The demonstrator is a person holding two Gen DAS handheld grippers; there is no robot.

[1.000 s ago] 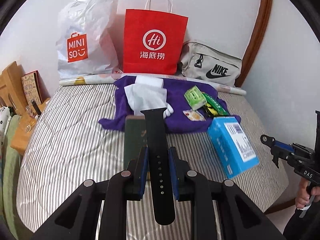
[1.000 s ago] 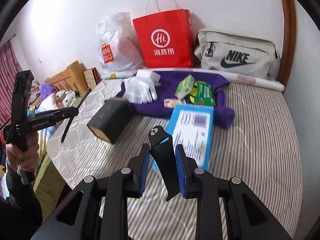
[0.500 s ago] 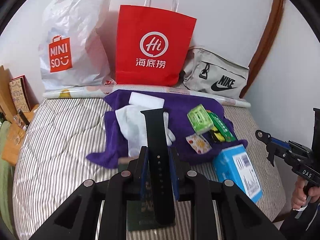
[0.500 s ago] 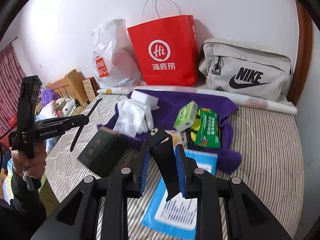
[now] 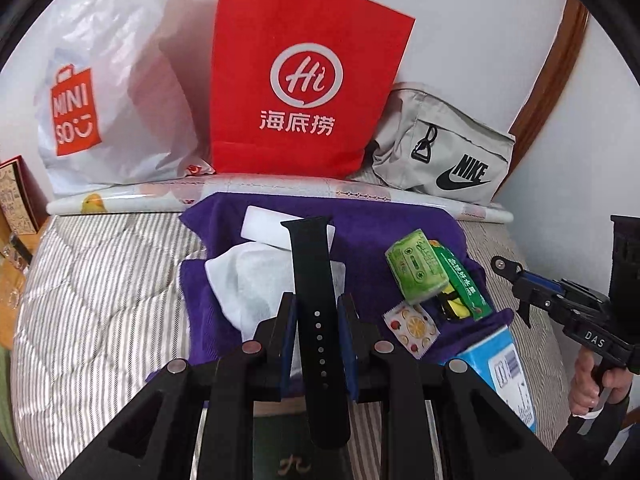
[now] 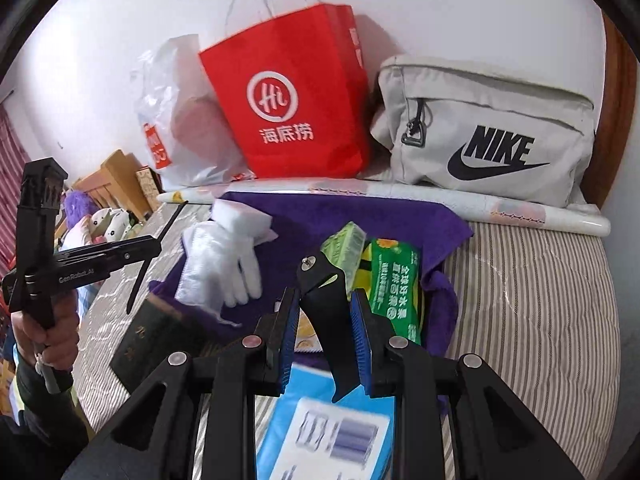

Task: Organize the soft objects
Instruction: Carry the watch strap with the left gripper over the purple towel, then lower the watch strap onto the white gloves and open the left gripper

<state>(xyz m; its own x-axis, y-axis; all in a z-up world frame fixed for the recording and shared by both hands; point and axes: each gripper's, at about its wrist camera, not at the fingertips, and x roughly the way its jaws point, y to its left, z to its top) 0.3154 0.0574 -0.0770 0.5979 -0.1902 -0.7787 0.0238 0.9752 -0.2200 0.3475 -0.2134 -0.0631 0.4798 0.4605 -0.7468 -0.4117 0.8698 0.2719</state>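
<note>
On the left, the left gripper (image 5: pixel 318 314) has its jaws clenched on a black watch strap (image 5: pixel 316 280), held in the air above the white gloves (image 5: pixel 256 280) that lie on the purple towel (image 5: pixel 384 224) on the bed (image 5: pixel 92 292). To the right, the right gripper (image 6: pixel 323 316) grasps the strap's shorter half (image 6: pixel 326 304) over the green wipes packet (image 6: pixel 394 280) and the blue box (image 6: pixel 324 436). Both pieces look to be in transit — my guess is toward the red paper bag (image 5: pixel 308 80) or the grey Nike pouch (image 6: pixel 492 132) at the wall; next comes lifting over an opening and letting go. Compared with a second ago, both grippers have come forward — the bags loom larger and the dark green book (image 6: pixel 156 336) now sits under the left gripper.
</note>
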